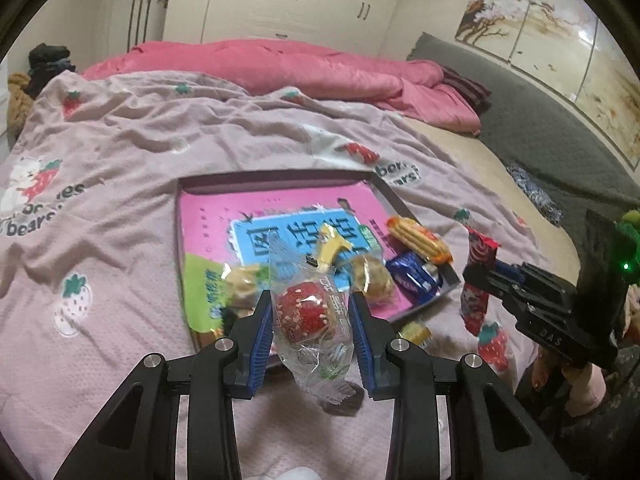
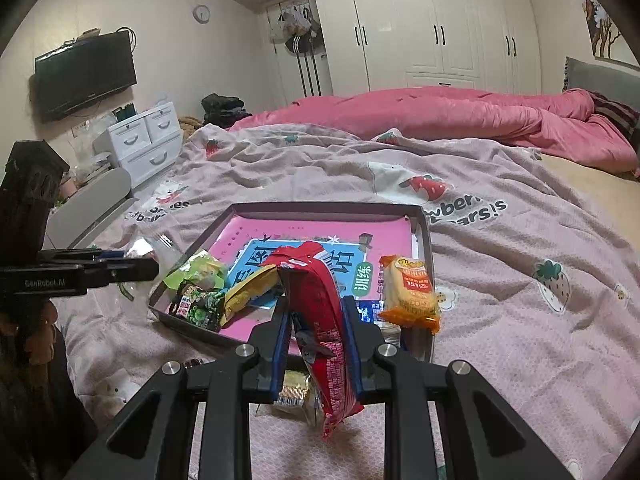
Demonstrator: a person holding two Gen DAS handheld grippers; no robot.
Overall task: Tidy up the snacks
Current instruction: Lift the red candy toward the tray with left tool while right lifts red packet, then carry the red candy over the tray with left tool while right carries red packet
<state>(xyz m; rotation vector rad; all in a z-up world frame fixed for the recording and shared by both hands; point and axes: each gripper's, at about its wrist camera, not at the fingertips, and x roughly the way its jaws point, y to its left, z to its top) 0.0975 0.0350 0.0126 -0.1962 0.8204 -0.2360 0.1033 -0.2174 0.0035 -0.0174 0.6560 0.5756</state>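
Left wrist view: left gripper (image 1: pixel 312 316) jaws part-closed, pressing both sides of a clear crinkly wrapper holding a round red sesame-speckled sweet (image 1: pixel 305 312), lifted above the bed. Beyond the jaws, a shallow grey box with a pink printed floor (image 1: pixel 280 208) sits on the pale pink strawberry-print blanket (image 1: pixel 120 152); an orange biscuit pack (image 1: pixel 418 240) and a blue foil pack (image 1: pixel 412 276) lie at its right rim. Right wrist view: right gripper (image 2: pixel 316 328) jaws closed tight on a long red plastic snack packet (image 2: pixel 320 312), upright between them. Ahead left, a green-black pouch (image 2: pixel 198 306) lies in the box.
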